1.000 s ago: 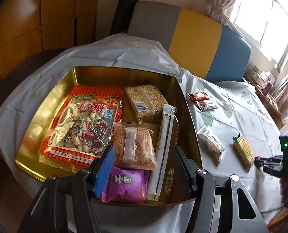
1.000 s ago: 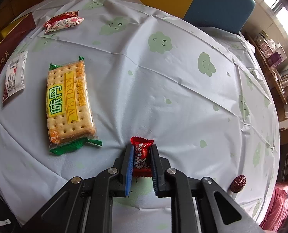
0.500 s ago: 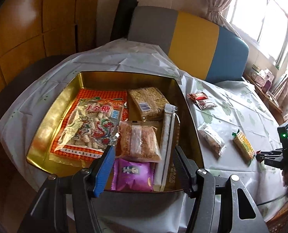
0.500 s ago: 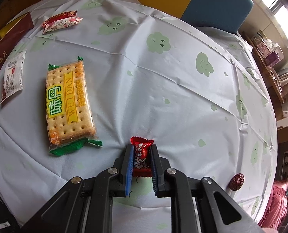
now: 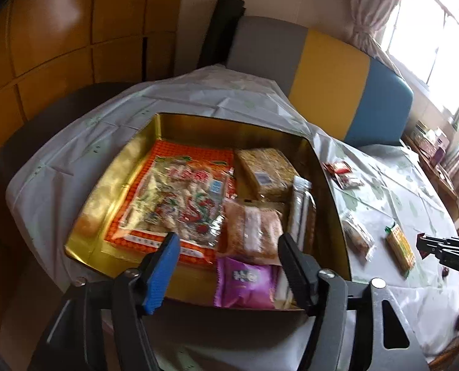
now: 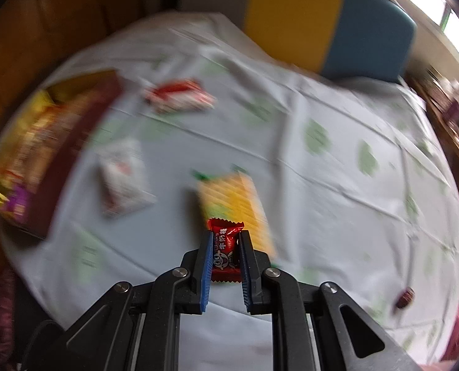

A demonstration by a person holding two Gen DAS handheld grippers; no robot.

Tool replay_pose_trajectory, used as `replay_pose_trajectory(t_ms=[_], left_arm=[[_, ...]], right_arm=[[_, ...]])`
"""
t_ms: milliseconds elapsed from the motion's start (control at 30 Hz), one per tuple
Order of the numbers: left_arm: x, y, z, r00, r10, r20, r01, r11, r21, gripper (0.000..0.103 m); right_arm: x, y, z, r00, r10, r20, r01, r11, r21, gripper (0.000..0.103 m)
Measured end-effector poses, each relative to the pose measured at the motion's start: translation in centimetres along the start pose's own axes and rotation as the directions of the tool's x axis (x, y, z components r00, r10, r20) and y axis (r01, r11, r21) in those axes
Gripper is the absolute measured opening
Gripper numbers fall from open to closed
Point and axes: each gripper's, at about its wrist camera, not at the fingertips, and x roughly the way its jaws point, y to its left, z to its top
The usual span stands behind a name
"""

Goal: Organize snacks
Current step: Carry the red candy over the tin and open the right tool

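The gold, shiny snack box (image 5: 180,130) sits on the pale tablecloth with green blobs (image 6: 337,185). The left gripper (image 5: 226,266) hangs over the near edge of the box. Its jaws are opening and nothing is between them. Just past them, inside the box, lies a purple snack packet (image 5: 245,281).

To the right of the box, above the cloth, the right gripper (image 6: 225,255) is pressed tight on a small red candy in a crinkly wrapper (image 6: 225,244). To do this step well, the person should probably keep that pinch firm, carry the candy over the box wall, and let go only above a free spot in the box.
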Motion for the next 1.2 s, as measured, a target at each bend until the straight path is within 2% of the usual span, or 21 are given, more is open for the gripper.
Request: replay_pose_trajectory(t_ms=[167, 333, 400, 467, 533, 667, 733, 833, 967, 1200], left_arm=[[-0.4, 1.5, 0.4, 0.999, 0.032, 0.024, -0.031, 0.999, -0.035, 0.074], [-0.5, 2.7, 0.7, 0.997, 0.075, 0.035, -0.073, 0.996, -0.054, 0.075], [-0.5, 3.2, 0.7, 0.996, 0.080, 0.036, -0.078, 0.995, -0.065, 0.075], [-0.5, 3.5, 0.6, 0.996, 0.084, 0.038, -0.081, 0.994, -0.068, 0.075], [-0.5, 3.6, 0.5, 0.995, 0.088, 0.039, -0.085, 0.994, -0.069, 0.075], [-0.1, 3.5, 0.3, 0.996, 0.087, 0.035, -0.085, 0.994, -0.062, 0.075], [0.0, 3.4, 0.3, 0.996, 0.086, 0.034, -0.084, 0.995, -0.056, 0.075], [-0.1, 3.1, 0.2, 0.996, 0.085, 0.038, -0.083, 0.996, -0.041, 0.075], [-0.3, 2.6, 0.2, 0.996, 0.079, 0.042, -0.078, 0.997, -0.026, 0.075], [-0.6, 0.6, -0.2, 0.997, 0.061, 0.043, -0.062, 0.997, 0.039, 0.075]], right_arm=[[-1.5, 6.2, 2.1, 0.986, 0.154, 0.066, -0.149, 0.986, -0.077, 0.016], [-1.9, 13.7, 3.9, 0.939, 0.333, 0.082, -0.317, 0.934, -0.168, 0.017], [-1.7, 15.8, 4.2, 0.920, 0.384, 0.077, -0.366, 0.913, -0.183, 0.017], [-0.7, 17.5, 4.5, 0.910, 0.409, 0.063, -0.391, 0.900, -0.194, 0.022], [0.6, 18.6, 4.5, 0.911, 0.411, 0.025, -0.399, 0.896, -0.195, 0.030], [2.4, 19.1, 3.7, 0.923, 0.383, -0.029, -0.382, 0.907, -0.176, 0.034], [2.4, 18.6, 3.3, 0.925, 0.378, -0.027, -0.377, 0.912, -0.160, 0.034], [1.6, 17.4, 3.0, 0.914, 0.405, -0.003, -0.402, 0.906, -0.133, 0.034], [0.2, 15.6, 2.7, 0.916, 0.399, 0.046, -0.393, 0.913, -0.108, 0.035], [0.2, 10.6, 1.5, 0.950, 0.307, 0.055, -0.306, 0.952, -0.032, 0.038]])
